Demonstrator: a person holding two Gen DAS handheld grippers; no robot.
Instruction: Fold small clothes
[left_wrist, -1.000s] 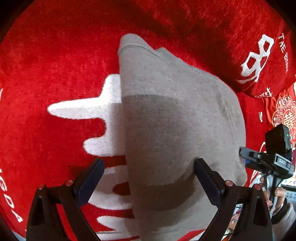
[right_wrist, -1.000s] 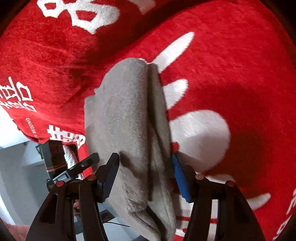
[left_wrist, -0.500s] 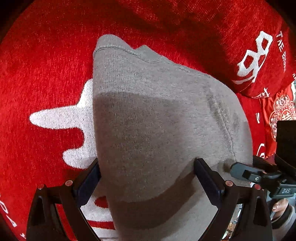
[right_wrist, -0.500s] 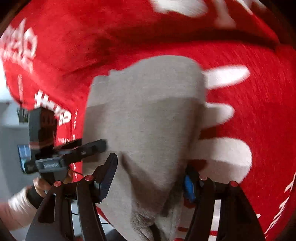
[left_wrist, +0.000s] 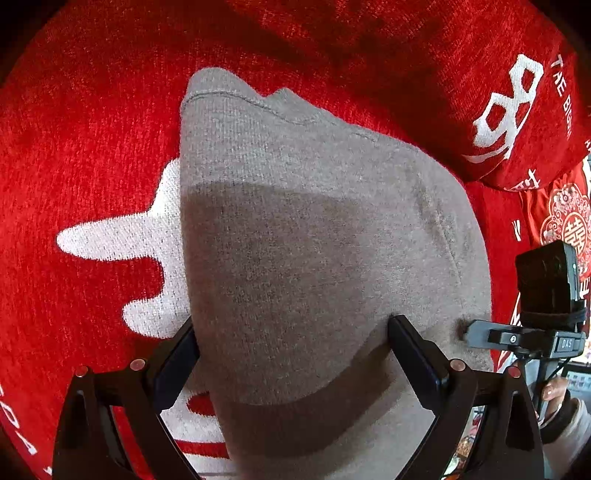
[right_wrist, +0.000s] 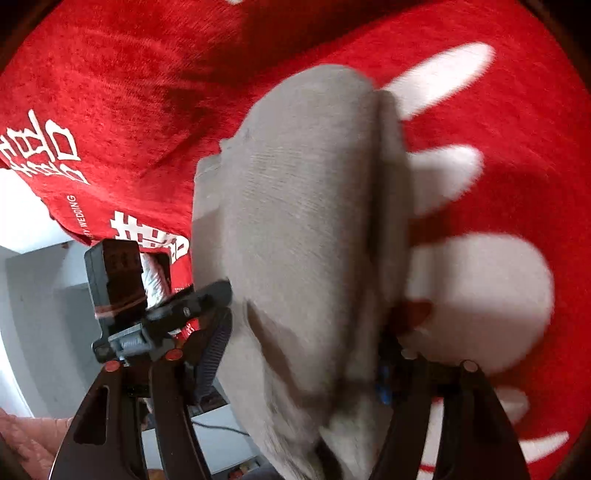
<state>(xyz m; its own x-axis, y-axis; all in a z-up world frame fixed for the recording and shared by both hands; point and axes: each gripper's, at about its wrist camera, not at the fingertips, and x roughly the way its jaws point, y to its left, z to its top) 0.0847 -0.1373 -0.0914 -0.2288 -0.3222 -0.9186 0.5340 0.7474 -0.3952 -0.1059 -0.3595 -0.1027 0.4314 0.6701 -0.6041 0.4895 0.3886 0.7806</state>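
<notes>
A small grey knit garment (left_wrist: 306, 236) lies folded on a red blanket (left_wrist: 85, 122) with white lettering. In the left wrist view my left gripper (left_wrist: 295, 350) is open, its jaws spread wide over the garment's near end. In the right wrist view the same grey garment (right_wrist: 306, 229) shows doubled lengthwise, slightly blurred. My right gripper (right_wrist: 303, 350) is open around its near end; the right finger is mostly hidden behind the cloth. Each gripper appears at the edge of the other's view.
The red blanket (right_wrist: 498, 103) covers the whole surface. Its edge drops off at the right in the left wrist view (left_wrist: 517, 177) and at the left in the right wrist view, where a grey floor (right_wrist: 37, 295) shows.
The garment's top layer, spread flat half a second ago, shows doubled lengthwise again in the right view. The right gripper has swung, leaving that view blurred. The left gripper shifted slightly.
</notes>
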